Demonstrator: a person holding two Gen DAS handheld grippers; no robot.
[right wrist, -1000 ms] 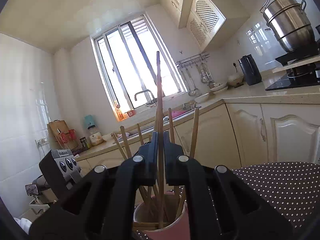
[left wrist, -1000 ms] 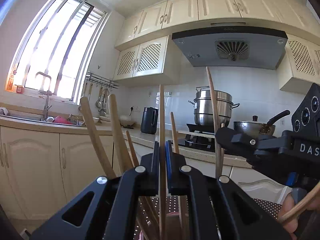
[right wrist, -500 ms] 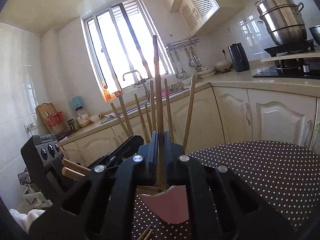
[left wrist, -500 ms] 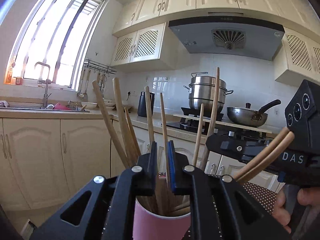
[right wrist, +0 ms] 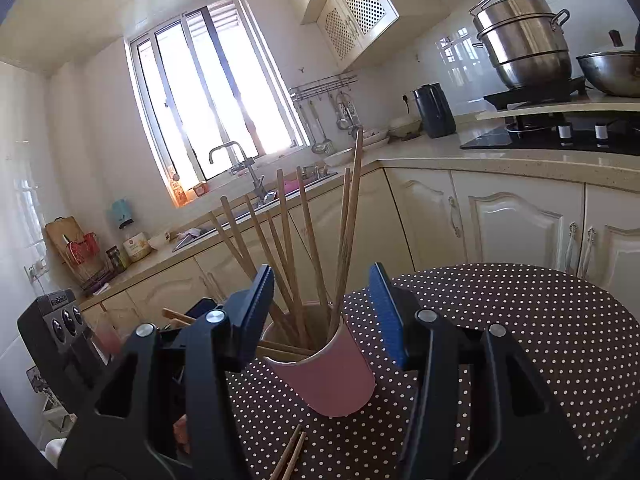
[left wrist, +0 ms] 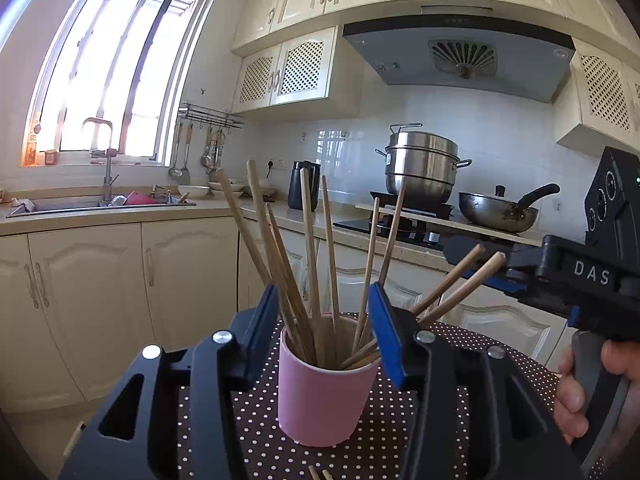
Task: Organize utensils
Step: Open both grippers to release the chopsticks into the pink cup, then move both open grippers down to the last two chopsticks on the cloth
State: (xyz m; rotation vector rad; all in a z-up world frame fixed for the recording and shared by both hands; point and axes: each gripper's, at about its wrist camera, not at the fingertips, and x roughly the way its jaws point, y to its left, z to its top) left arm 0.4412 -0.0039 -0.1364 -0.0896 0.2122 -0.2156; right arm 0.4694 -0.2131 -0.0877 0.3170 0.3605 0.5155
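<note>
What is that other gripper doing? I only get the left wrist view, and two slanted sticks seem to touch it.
Observer: The right gripper is open, with nothing between its fingers. The pink cup stands just beyond them.
Operator: Are any sticks left outside the cup?
Observer: Yes, a pair of chopsticks lies on the dotted cloth in front of the cup; your view catches only the tips.
Operator: What is left of the window?
Observer: A red rack on the counter.
</note>
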